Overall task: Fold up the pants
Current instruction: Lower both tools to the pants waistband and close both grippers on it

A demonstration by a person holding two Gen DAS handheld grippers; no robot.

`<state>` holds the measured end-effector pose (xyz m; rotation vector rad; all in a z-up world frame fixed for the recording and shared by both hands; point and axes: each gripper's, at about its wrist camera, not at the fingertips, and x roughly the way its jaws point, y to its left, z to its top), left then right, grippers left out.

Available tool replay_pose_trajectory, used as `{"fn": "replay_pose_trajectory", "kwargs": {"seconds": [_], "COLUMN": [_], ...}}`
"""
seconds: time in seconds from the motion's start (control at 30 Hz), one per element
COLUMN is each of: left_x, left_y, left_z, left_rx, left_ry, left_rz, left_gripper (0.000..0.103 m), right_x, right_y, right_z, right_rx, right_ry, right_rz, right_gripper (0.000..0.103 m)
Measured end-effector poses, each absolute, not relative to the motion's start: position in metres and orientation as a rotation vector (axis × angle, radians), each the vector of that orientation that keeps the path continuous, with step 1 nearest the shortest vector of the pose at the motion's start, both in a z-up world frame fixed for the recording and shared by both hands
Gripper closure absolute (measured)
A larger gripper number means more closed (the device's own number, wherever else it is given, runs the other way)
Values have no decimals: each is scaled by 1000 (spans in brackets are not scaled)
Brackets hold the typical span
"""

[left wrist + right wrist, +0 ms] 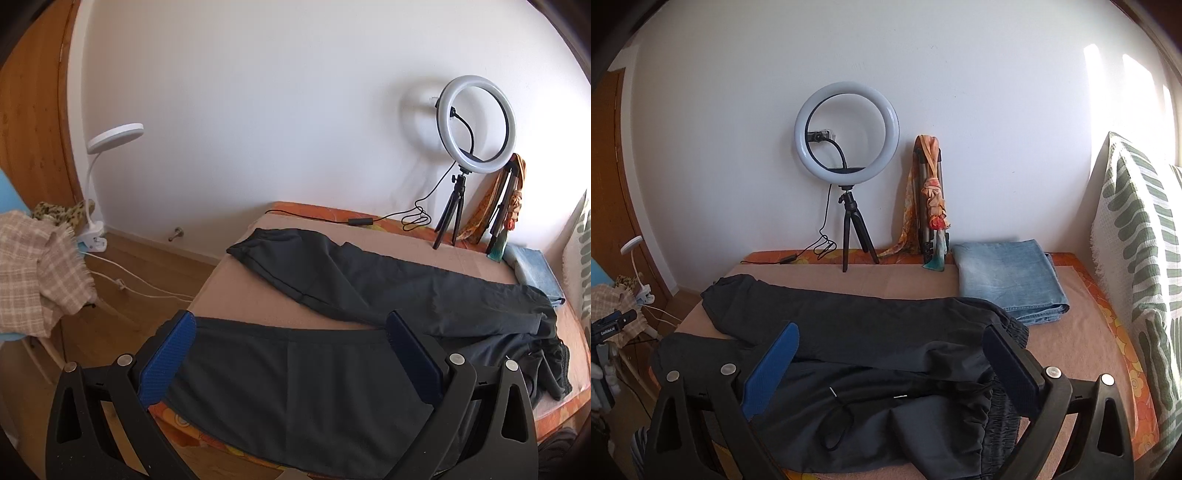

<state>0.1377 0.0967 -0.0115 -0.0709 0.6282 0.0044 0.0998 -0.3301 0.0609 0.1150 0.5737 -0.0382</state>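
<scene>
- Left wrist view: left gripper held over near edge of bed; fingers spread wide, nothing between them.
- Dark pants lay spread on the bed, one leg running across toward far left corner, the other leg directly below the spread fingers and hanging over the near edge.
- Waistband end bunched at right side of the bed.
- Ring light on small tripod stood at far side of the bed by the wall, its cable trailing left along the bed.
- Folded blue jeans lay just right of the tripod, near the pants but whether touching could not be told.
- Checked cloth draped on a chair at left; white clip lamp behind it.

- Right wrist view: right gripper held over waistband end of pants; fingers released, wide apart, gripping nothing.
- Drawstring seen lying loose on the dark fabric between the fingers.
- Folded blue jeans lay beyond the pants, edge just beside the elastic waistband.
- Ring light upright at the wall; folded stand wrapped in orange scarf leaning to its right.
- Green-and-white patterned pillow propped along right side of bed.
</scene>
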Motion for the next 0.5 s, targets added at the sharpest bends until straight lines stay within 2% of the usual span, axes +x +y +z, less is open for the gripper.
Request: {"fn": "replay_pose_trajectory", "kwargs": {"seconds": [0.23, 0.37, 0.5], "left_x": [211, 254, 302], "left_y": [127, 134, 132], "left_z": [-7, -9, -19], "left_rx": [-62, -39, -18], "left_ry": [690, 722, 779], "left_rz": [26, 26, 2], "left_gripper": [4, 10, 11], "right_x": [174, 214, 256], "right_y": [-315, -306, -293], "right_z": [62, 50, 33], "right_rx": [92, 72, 35], "right_ry": [635, 691, 743], "right_rz": [61, 119, 190], "right_gripper": [3, 3, 4]}}
